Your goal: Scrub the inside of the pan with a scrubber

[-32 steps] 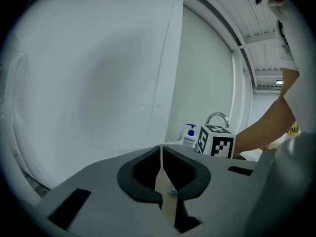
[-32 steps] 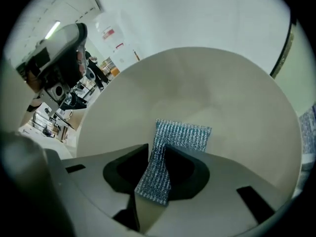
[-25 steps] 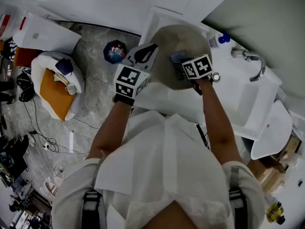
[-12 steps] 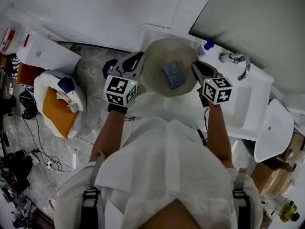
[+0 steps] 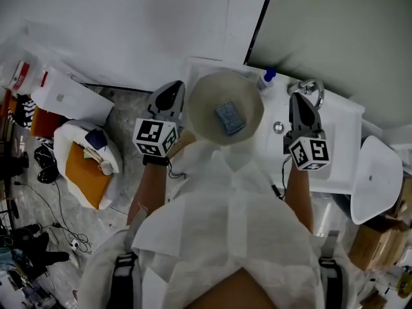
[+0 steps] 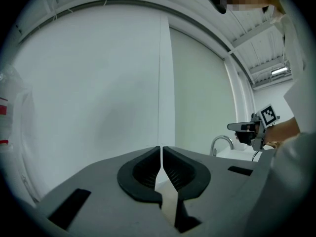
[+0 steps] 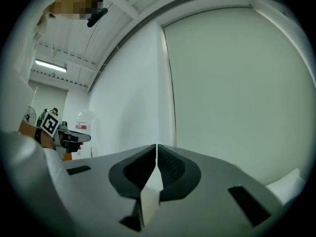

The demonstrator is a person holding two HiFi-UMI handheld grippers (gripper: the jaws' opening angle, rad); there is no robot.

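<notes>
Scrubber [image 5: 226, 118] is lying loose inside the pan [image 5: 201, 95], which is sitting upper centre of the frame on the white counter [image 5: 341, 148]. Left tool [image 5: 171, 87] and right tool [image 5: 298, 100] are flanking it, both clenched on nothing. Risk: with nothing steadying the pan, pressing on the scrubber may be sliding or tipping it.

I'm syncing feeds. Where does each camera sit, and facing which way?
Head view: on the person's head, looking down at pan, scrubber, left gripper, right gripper; arms and shirt show.
Left gripper view: on that gripper, facing the wall past its shut jaws; a sleeve shows.
Right gripper view: likewise, facing wall and green panel.
Shared: each gripper view shows the other gripper.
</notes>
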